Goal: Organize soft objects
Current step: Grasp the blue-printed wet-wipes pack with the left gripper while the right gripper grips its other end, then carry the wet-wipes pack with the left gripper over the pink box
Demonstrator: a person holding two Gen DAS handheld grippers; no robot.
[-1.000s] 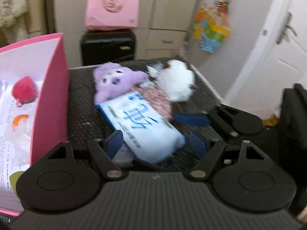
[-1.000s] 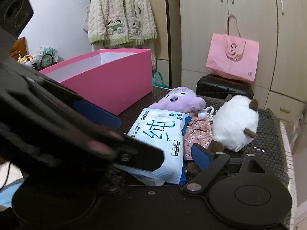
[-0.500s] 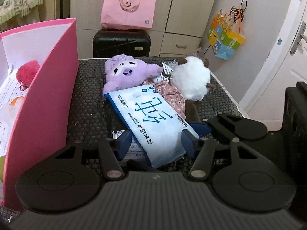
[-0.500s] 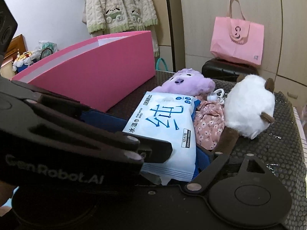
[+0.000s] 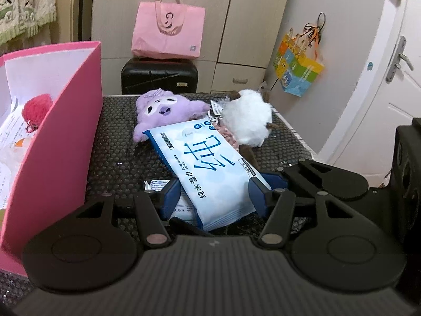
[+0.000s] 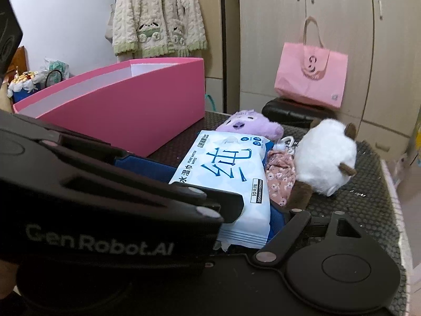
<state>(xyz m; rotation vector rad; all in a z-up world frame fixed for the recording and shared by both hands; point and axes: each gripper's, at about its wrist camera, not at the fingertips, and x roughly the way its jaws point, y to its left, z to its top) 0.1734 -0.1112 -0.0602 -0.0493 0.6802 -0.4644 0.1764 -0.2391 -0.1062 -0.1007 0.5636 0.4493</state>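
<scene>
A blue-and-white wet wipes pack [image 5: 208,166] lies on the black mat, its far end resting on a purple plush [image 5: 164,110]. My left gripper [image 5: 214,193] has its blue pads on either side of the pack's near end, closed on it. The pack also shows in the right wrist view [image 6: 231,173]. A white plush [image 5: 248,123] with brown limbs lies to the right on a floral cloth [image 6: 280,173]. My right gripper [image 6: 223,184] sits low beside the pack; the left gripper's body hides one of its fingers.
An open pink box [image 5: 60,142] stands at the left with a red pompom [image 5: 36,105] and papers inside. A black suitcase [image 5: 159,77] with a pink tote bag [image 5: 168,31] stands behind the table. The table's right edge [image 5: 297,134] drops off near a white door.
The left gripper's pads have drawn in against the wipes pack. Both cameras have moved closer to the pack. The plush toys have not moved.
</scene>
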